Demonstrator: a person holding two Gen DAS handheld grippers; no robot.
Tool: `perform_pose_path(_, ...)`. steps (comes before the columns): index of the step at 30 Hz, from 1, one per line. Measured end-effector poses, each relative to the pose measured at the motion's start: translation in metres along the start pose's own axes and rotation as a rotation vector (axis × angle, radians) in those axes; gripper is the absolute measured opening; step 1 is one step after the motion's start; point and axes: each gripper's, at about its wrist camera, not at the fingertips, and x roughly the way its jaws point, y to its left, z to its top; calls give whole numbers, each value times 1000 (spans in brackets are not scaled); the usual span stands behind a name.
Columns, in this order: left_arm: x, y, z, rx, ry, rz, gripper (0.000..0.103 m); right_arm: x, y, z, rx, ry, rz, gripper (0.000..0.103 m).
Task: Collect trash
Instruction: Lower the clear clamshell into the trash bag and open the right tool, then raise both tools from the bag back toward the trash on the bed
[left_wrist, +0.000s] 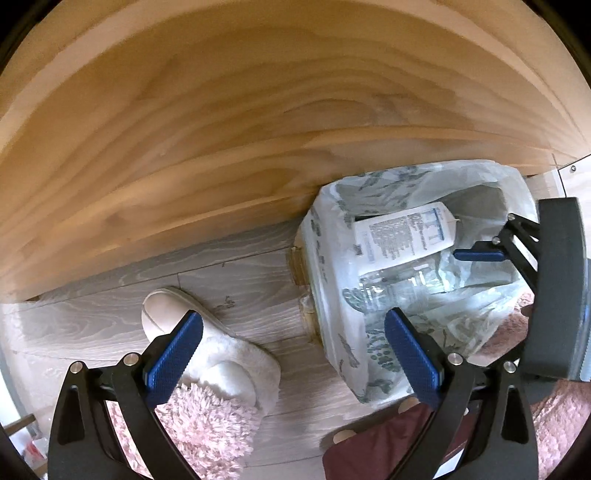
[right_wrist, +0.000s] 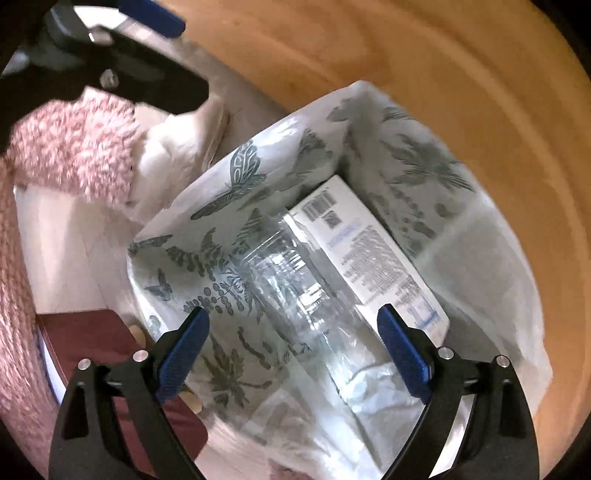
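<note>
Trash bin (right_wrist: 332, 166), lined with a butterfly-print bag, is holding a clear bottle (right_wrist: 295, 295) and white box (right_wrist: 369, 251); both tongs, left (left_wrist: 291, 354) and right (right_wrist: 291, 354), are gaping empty above.

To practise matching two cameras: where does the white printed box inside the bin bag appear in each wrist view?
Left wrist view: white box, right of centre, beyond the clear plastic bottle.
Right wrist view: white box, near the centre, right of the bottle.
Shared landmark: the butterfly-printed bin bag.

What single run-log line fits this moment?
right gripper: open, empty, above bin bag | in bag: clear bottle, white box | left gripper: open
</note>
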Motion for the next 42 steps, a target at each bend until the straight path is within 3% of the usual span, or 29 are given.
perform_pose_path(8,-21,-13,-4,22,-70,-7,95,-26,-2,-27,113,-45,-102,94)
perform_pose_path(23,-31,-25,-12,8,-153,-64,95,-48,-7,-57,284,-122,-223,95)
perform_pose_path(29,-49,-26,-15,-24,-213,-133,95,-83,-14,-65,369,-229,-288,95)
perform_pose_path(33,-72,-27,-22,-42,-300,-176,95,-114,-20,-74,443,-328,-328,95)
perform_pose_path(42,-117,-37,-31,-6,-491,-189,95,-174,-38,-104,639,-547,-384,95)
